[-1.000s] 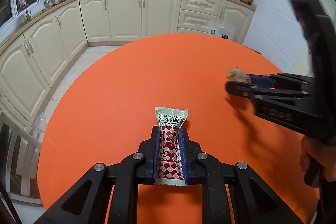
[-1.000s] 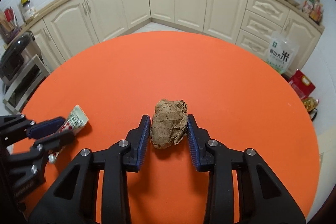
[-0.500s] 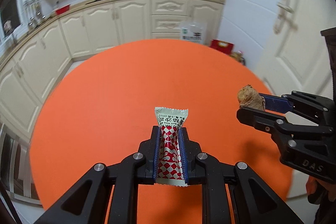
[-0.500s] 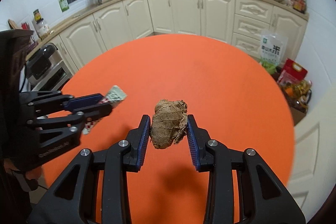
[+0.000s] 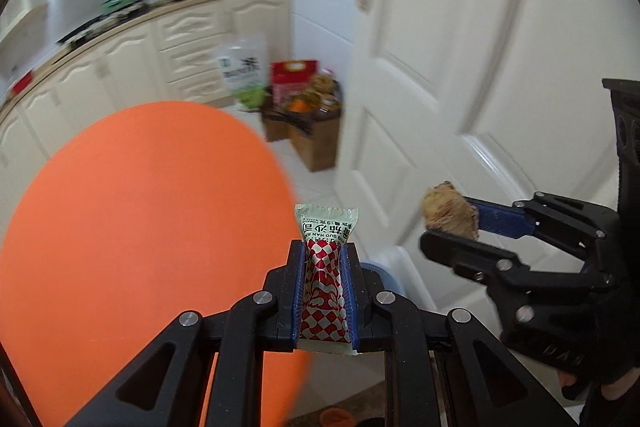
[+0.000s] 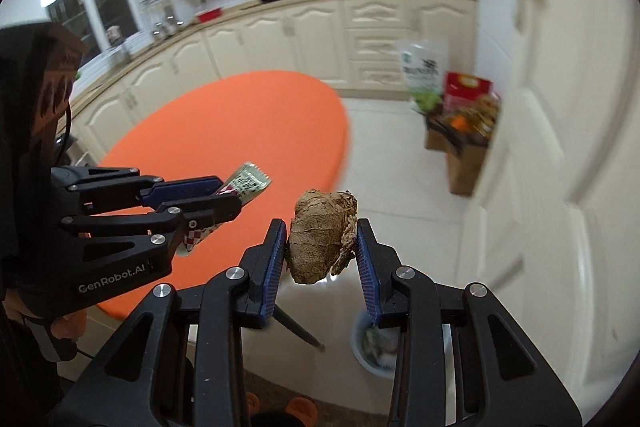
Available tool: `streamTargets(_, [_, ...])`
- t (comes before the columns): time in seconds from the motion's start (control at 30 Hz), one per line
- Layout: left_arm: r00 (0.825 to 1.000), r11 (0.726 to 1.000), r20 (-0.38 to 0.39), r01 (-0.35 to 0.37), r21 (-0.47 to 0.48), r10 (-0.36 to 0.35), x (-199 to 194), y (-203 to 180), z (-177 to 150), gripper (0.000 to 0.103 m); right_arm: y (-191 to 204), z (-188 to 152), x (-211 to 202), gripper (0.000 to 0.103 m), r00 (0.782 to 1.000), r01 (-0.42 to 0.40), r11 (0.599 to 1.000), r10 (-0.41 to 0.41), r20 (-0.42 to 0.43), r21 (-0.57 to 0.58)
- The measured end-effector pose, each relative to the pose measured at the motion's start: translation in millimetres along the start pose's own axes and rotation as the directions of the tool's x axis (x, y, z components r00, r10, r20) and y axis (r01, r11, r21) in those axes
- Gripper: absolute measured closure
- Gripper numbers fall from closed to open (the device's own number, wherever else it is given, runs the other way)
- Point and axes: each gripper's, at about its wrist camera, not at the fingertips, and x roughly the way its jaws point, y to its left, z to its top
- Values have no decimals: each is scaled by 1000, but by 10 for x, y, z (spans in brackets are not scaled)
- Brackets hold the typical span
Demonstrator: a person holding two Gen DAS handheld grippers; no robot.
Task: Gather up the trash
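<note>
My left gripper (image 5: 323,259) is shut on a red-and-white checked sauce packet (image 5: 325,267) and holds it in the air past the right edge of the orange table (image 5: 140,211). My right gripper (image 6: 322,247) is shut on a crumpled brown wad (image 6: 322,235), held above the floor. In the right wrist view the left gripper (image 6: 224,195) with the packet (image 6: 246,183) is at the left. In the left wrist view the right gripper (image 5: 448,227) with the wad (image 5: 450,213) is at the right. A pale blue trash bin (image 6: 374,347) with litter inside stands on the floor below.
A white door (image 5: 460,87) stands close on the right. Cardboard boxes and bags of groceries (image 6: 460,119) sit on the floor by the cabinets (image 6: 320,35). The bin's rim also shows in the left wrist view (image 5: 384,275). White floor tiles lie between table and door.
Both grippers have swung right, off the table toward the door, each still holding its item. The floor and the trash bin have come into view below.
</note>
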Motion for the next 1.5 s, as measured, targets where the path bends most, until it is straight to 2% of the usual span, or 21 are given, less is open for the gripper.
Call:
streamTargets(0.13, [999,997,-40,-14,74,17,345,-424,66,89,-408,-240,-65,70,998,60,997,-60,-14,41])
streamTargets(0.3, [995,992,-94,-7,129,20,814,-840,230,89,-878,-471,37,70,995,91,990,-86,-51,111])
streamTargets(0.5, [988,989,-154,-8,150,32,1415,-1042,475,88,-1147,-661,265,70,992,104,982,-91,-89,157])
streamTargets(0.57, [984,988,-174,-12,152,39,1602,-1055,542,83,-1202,-713,350,70,990,107,980,-90,-104,167])
streamTargets(0.7, [980,988,-193,-19,151,48,1882,-1065,659,79,-1333,-807,516,70,988,103,977,-79,-133,189])
streamTargets(0.77, [978,987,-193,-46,154,76,1974,-1040,674,68,-1374,-853,593,70,986,103,975,-75,-146,195])
streamTargets(0.93, [976,986,-189,-79,150,107,2036,-1018,621,55,-1433,-919,813,70,983,94,973,-56,-175,212])
streamTargets(1.1, [974,983,-189,-96,159,126,2154,-984,573,54,-1419,-978,976,66,982,76,970,-32,-188,231])
streamTargets(1.2, [976,984,-180,-98,147,124,2070,-910,559,52,-1395,-945,979,56,981,88,969,-44,-188,230])
streamTargets(1.27, [978,987,-174,-94,130,117,1964,-850,558,45,-1380,-922,941,46,982,97,969,-55,-183,229])
streamTargets(1.5, [989,993,-116,-82,88,91,1442,-808,473,43,-1208,-841,678,38,984,111,969,-75,-164,219])
